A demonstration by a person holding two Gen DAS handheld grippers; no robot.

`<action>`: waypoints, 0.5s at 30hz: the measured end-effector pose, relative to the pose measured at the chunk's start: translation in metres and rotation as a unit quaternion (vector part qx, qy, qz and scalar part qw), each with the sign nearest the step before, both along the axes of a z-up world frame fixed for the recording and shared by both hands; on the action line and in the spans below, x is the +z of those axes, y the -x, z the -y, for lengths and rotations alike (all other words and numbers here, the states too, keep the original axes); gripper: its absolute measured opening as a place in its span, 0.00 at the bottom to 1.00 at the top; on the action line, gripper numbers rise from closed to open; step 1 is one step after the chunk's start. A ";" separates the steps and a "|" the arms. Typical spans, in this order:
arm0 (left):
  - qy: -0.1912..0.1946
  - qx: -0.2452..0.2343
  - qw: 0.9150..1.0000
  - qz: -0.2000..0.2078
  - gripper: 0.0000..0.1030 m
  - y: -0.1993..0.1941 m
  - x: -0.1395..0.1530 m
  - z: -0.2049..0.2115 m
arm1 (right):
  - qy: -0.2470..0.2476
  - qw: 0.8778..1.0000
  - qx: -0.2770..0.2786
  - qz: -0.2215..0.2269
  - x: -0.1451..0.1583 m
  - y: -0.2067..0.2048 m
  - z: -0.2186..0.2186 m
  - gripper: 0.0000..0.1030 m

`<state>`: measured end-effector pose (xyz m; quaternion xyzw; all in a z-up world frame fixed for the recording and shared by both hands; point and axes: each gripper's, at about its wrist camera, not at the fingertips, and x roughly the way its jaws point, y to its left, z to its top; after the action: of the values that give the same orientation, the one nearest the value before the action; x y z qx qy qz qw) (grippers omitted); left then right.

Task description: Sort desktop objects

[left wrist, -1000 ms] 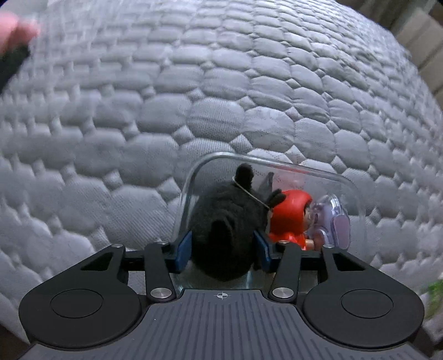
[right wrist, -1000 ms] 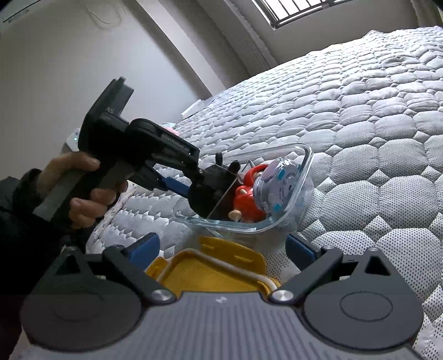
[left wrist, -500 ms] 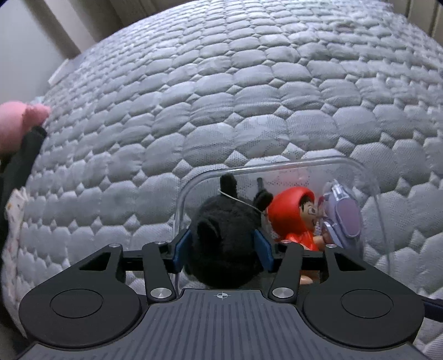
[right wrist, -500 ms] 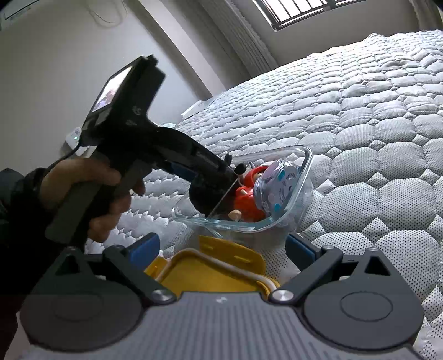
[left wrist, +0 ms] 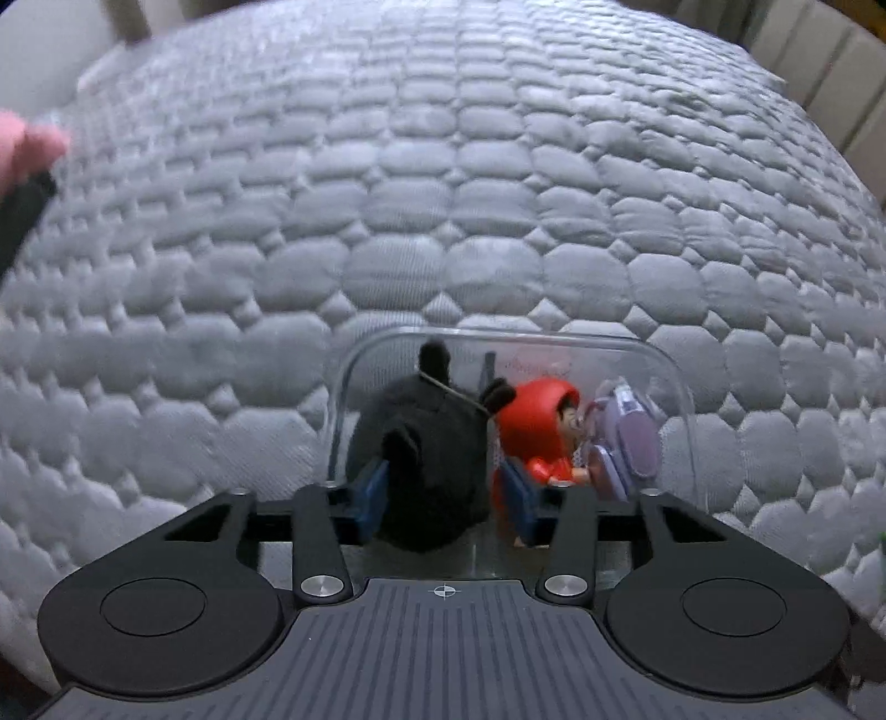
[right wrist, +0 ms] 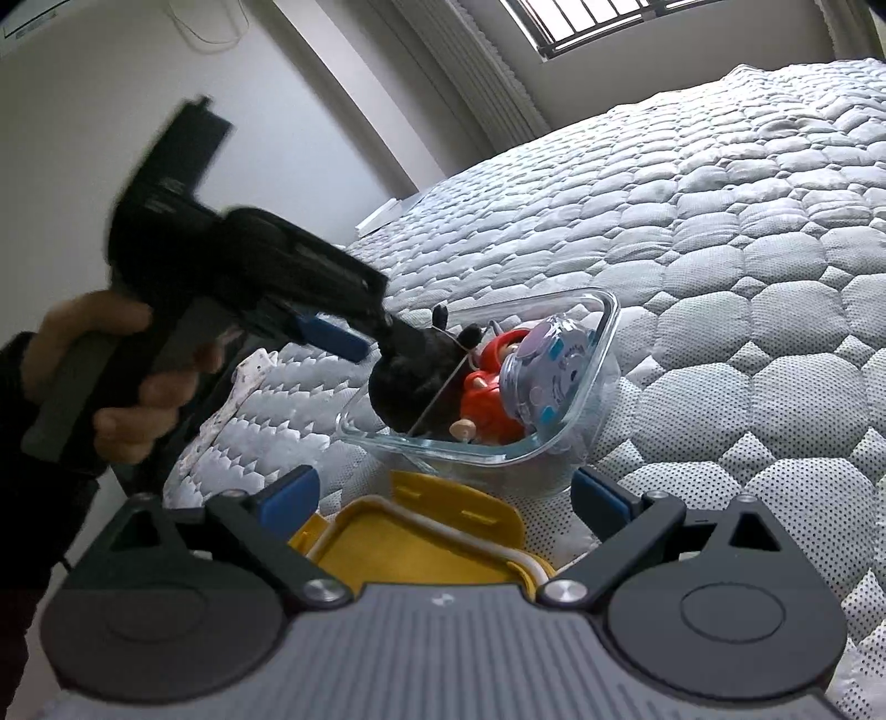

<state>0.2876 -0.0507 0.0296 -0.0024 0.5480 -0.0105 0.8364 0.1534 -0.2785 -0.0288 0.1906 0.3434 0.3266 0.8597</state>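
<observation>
A clear glass container (left wrist: 678,387) (right wrist: 603,332) lies on the grey quilted bed. In it are a black plush toy (left wrist: 426,443) (right wrist: 410,382), a red-hooded figurine (left wrist: 537,426) (right wrist: 487,387) and a round purple toy (left wrist: 626,443) (right wrist: 548,360). My left gripper (left wrist: 448,493) (right wrist: 354,338) is in the container, its blue pads (left wrist: 368,493) closed against the sides of the black plush. My right gripper (right wrist: 443,498) is open and empty, above a yellow lid (right wrist: 410,543) lying just in front of the container.
The grey quilted mattress (left wrist: 443,194) fills both views. A wall and a barred window (right wrist: 609,22) stand beyond it. A patterned cloth (right wrist: 249,376) lies at the bed's left edge. My left hand (right wrist: 111,376) holds the gripper handle.
The left gripper has tilted and pushed the black plush lower into the container. The right gripper and the yellow lid have stayed put.
</observation>
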 end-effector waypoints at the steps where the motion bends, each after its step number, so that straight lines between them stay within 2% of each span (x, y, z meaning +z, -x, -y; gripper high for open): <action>1: 0.011 0.010 1.000 -0.002 0.45 -0.001 -0.003 -0.004 | 0.000 1.000 0.000 0.000 0.000 0.000 0.000 0.95; 3: 0.032 0.022 0.999 0.003 0.42 -0.004 0.000 -0.011 | 0.000 1.000 -0.001 -0.002 -0.001 -0.001 0.000 0.95; 7: 0.075 0.041 0.996 -0.016 0.41 -0.007 -0.004 -0.026 | 0.002 1.000 -0.002 -0.003 -0.002 -0.002 0.000 0.95; 15: 0.100 0.033 0.994 -0.020 0.41 -0.001 -0.002 -0.033 | 0.004 1.000 -0.004 -0.006 -0.003 -0.003 0.000 0.95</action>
<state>0.2882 -0.0177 0.0275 -0.1048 0.5605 -0.0376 0.8206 0.1562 -0.2784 -0.0319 0.1902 0.3494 0.3205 0.8597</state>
